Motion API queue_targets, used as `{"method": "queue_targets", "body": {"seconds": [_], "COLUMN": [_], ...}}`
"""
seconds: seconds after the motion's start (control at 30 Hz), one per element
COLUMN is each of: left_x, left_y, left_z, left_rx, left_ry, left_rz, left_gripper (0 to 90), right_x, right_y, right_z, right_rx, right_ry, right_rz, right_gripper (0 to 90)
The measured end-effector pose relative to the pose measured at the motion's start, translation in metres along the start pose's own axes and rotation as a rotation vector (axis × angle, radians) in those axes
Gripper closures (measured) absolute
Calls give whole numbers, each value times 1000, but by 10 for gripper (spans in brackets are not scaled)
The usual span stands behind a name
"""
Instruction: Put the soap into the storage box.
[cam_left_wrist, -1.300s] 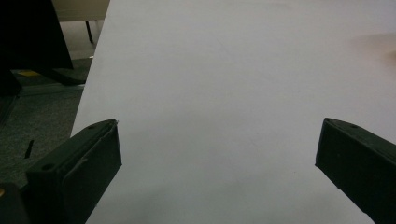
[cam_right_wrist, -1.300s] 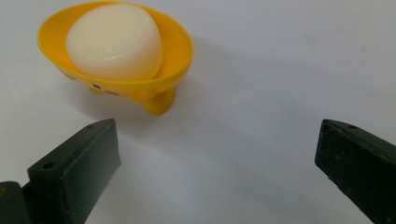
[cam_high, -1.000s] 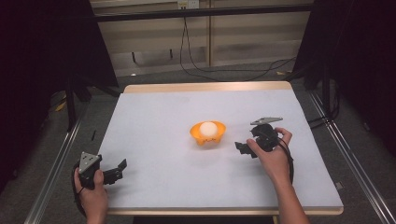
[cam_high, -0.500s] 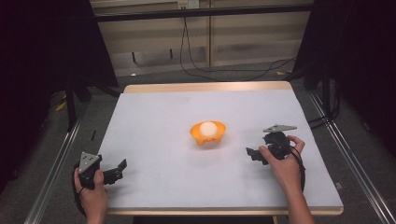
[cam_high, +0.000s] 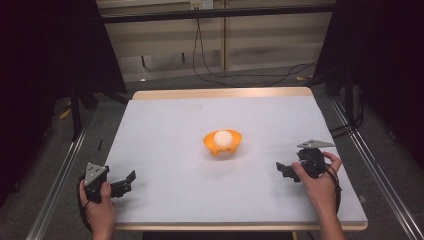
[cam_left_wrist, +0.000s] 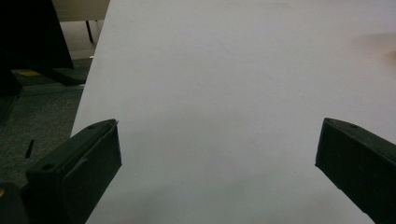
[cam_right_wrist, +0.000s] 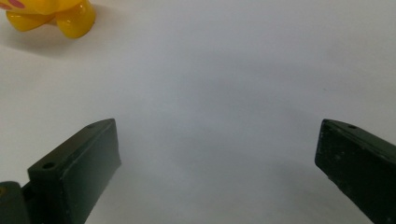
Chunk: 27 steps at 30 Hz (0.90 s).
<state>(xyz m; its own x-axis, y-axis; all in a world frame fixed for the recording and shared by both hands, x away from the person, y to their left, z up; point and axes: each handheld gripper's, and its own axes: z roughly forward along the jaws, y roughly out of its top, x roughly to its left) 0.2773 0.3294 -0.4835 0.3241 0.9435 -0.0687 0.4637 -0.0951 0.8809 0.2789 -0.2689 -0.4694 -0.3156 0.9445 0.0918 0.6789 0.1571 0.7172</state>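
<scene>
An orange bowl-shaped holder (cam_high: 222, 145) with a white ball (cam_high: 223, 138) in it sits at the middle of the white table (cam_high: 210, 120). My right gripper (cam_high: 283, 170) is low over the table's right front, to the right of the holder and nearer the front, jaws wide open and empty. In the right gripper view its open jaws (cam_right_wrist: 215, 158) frame bare table, with the yellow-orange holder (cam_right_wrist: 51, 16) at the top left. My left gripper (cam_high: 127, 179) rests at the front left corner, open and empty. Its own view has the jaws (cam_left_wrist: 215, 158) spread over the table's left part.
The table's left edge (cam_left_wrist: 91, 84) drops to a dark floor beside my left gripper. Metal rails (cam_high: 60, 175) run along both sides of the table. Cables (cam_high: 240, 75) lie on the floor beyond the far edge.
My right gripper has drawn back from beside the holder toward the table's right front. The left gripper has stayed in place.
</scene>
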Motion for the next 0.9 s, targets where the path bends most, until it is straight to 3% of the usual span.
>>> {"method": "queue_targets", "body": {"seconds": [0.9], "left_x": [0], "left_y": [0], "left_z": [0], "left_rx": [-4], "left_ry": [0], "left_rz": [1], "left_gripper": [0], "right_x": [-42], "right_y": [-37], "right_z": [-38], "right_rx": [-56], "right_ry": [-61], "right_rz": [71], "right_gripper": [0]}}
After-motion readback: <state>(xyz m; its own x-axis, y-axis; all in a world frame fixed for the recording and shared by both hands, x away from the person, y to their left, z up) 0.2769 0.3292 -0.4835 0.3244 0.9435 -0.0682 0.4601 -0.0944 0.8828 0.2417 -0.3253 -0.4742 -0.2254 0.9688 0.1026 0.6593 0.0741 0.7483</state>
